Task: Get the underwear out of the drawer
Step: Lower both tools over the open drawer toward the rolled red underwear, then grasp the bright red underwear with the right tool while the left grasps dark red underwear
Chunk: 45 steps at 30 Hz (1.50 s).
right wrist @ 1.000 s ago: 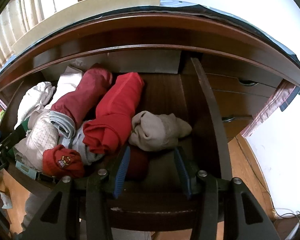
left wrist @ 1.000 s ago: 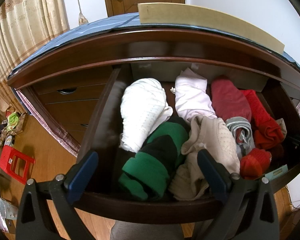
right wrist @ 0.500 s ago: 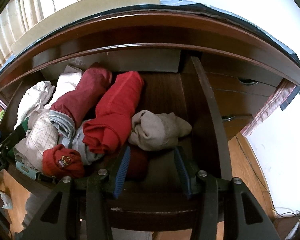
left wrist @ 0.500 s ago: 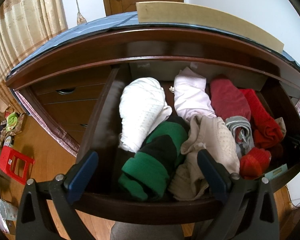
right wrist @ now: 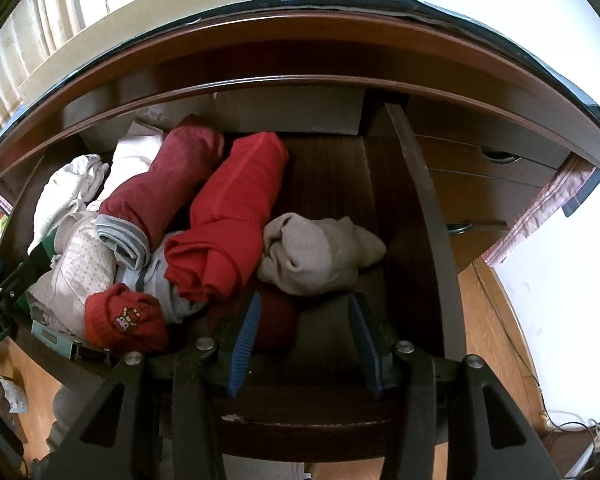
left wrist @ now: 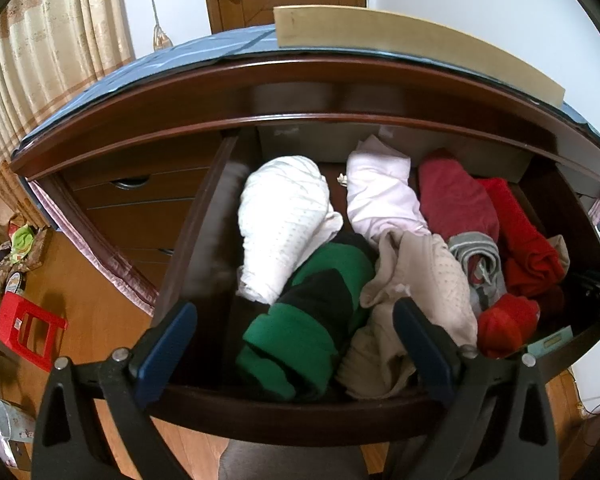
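Nothing has shifted in the last second: the left gripper [left wrist: 294,334] still hovers, jaws wide open, green roll [left wrist: 308,320] between them in the drawer [left wrist: 300,412]. The right gripper [right wrist: 306,338] waits, jaws open, grey bundle [right wrist: 320,254] just ahead. No underwear out yet.

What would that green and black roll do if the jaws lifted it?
The green roll is soft folded cloth, so it would probably sag and partly unroll. It looks light for its bulk. It leans against the white roll and beige bundle, so those may shift or drag along.
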{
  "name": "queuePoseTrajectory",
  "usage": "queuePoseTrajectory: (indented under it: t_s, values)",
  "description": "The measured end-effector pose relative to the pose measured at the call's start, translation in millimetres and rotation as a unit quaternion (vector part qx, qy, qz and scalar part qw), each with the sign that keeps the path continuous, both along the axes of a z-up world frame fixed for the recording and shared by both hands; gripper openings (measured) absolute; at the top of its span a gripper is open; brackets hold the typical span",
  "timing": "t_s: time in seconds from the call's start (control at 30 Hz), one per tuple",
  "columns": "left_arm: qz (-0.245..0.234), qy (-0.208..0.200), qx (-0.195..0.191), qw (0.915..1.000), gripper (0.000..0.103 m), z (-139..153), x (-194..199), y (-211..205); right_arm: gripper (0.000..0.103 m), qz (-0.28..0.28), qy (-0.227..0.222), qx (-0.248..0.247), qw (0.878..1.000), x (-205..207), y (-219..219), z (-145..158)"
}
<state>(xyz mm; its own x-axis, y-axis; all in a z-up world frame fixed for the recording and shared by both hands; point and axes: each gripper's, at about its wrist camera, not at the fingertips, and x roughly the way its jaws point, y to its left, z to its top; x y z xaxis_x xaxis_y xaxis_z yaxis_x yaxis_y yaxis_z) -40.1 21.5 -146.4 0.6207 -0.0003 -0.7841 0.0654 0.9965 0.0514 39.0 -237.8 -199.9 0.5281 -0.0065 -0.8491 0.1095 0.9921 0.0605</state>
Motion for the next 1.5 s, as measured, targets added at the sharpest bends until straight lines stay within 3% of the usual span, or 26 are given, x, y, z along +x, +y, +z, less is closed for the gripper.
queuePoseTrajectory:
  t_s: [0.27,0.43,0.8,1.1,1.27,1.5]
  values:
    - [-0.008,0.016,0.003,0.9998,0.100,1.6,4.2,-0.7,0.050,-0.009,-0.015,-0.002,1.000,-3.2,-0.8,1.3]
    - [-0.008,0.025,0.005,0.9996,0.101,1.7,5.9,-1.5,0.069,-0.031,-0.035,-0.021,0.999,-8.4,-4.4,1.5]
    - [-0.042,0.025,0.004,0.9988,0.102,14.5,11.8,-8.2,0.069,-0.031,-0.054,-0.019,0.998,-11.7,-6.2,0.7]
    - [-0.069,0.029,-0.003,0.9972,0.101,23.7,28.3,-23.6,0.069,-0.038,-0.102,0.051,0.993,-3.8,-21.5,22.7]
    - [-0.087,0.047,-0.007,0.9951,0.101,22.0,38.1,-38.4,0.069,-0.027,-0.071,0.106,0.991,31.2,-18.3,24.6]
    - [-0.104,0.072,-0.002,0.9919,0.101,20.1,52.1,-56.3,0.069,0.008,0.015,0.086,0.996,91.6,17.3,5.9]
